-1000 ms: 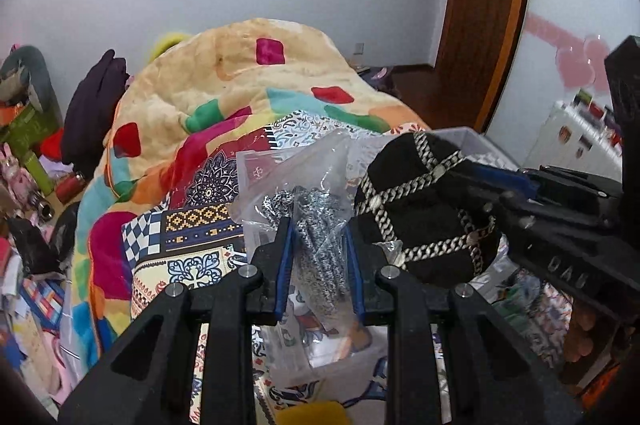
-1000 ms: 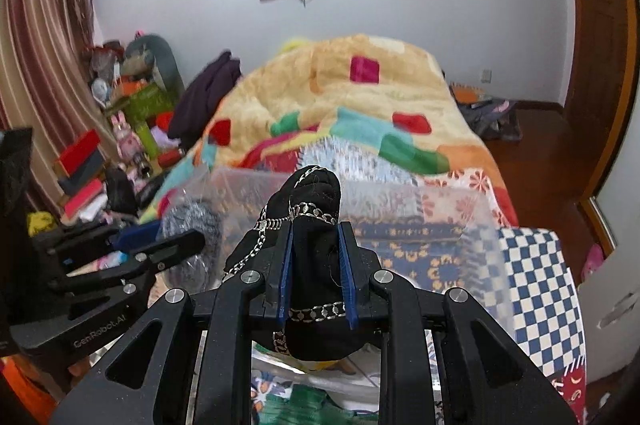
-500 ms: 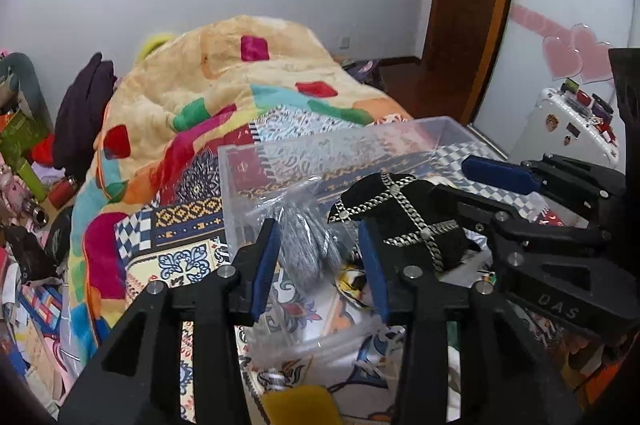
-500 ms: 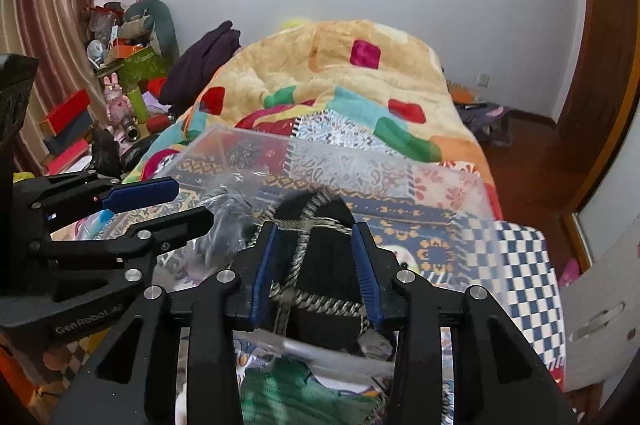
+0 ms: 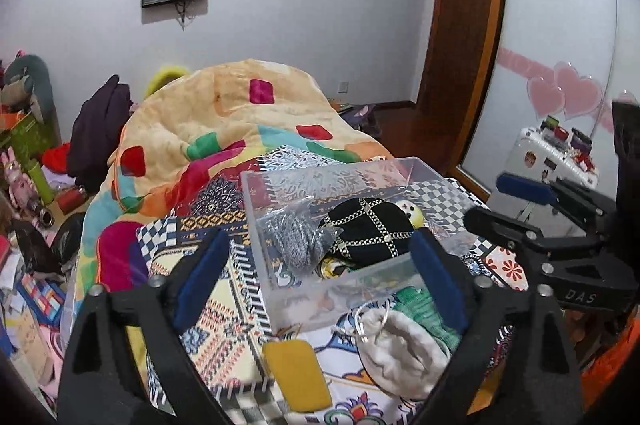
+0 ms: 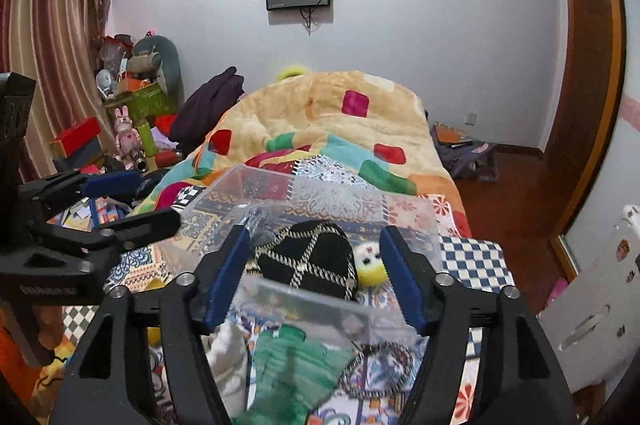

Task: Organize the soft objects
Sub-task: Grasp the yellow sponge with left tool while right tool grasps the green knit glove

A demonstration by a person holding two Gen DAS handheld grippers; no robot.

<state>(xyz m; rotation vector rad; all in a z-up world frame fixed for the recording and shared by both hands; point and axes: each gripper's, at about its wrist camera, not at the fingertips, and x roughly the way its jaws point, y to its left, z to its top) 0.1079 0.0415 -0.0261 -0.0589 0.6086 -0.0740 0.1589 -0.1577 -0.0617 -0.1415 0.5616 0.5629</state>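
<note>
Even, soft indoor light; strong fisheye bending, dark vignetted corners, slight blur.

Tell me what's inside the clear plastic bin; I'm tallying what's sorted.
Inside the clear bin: a black hat with chain trim, a bagged grey knit item, a yellow plush toy. Anything beneath the hat is hidden.
</note>
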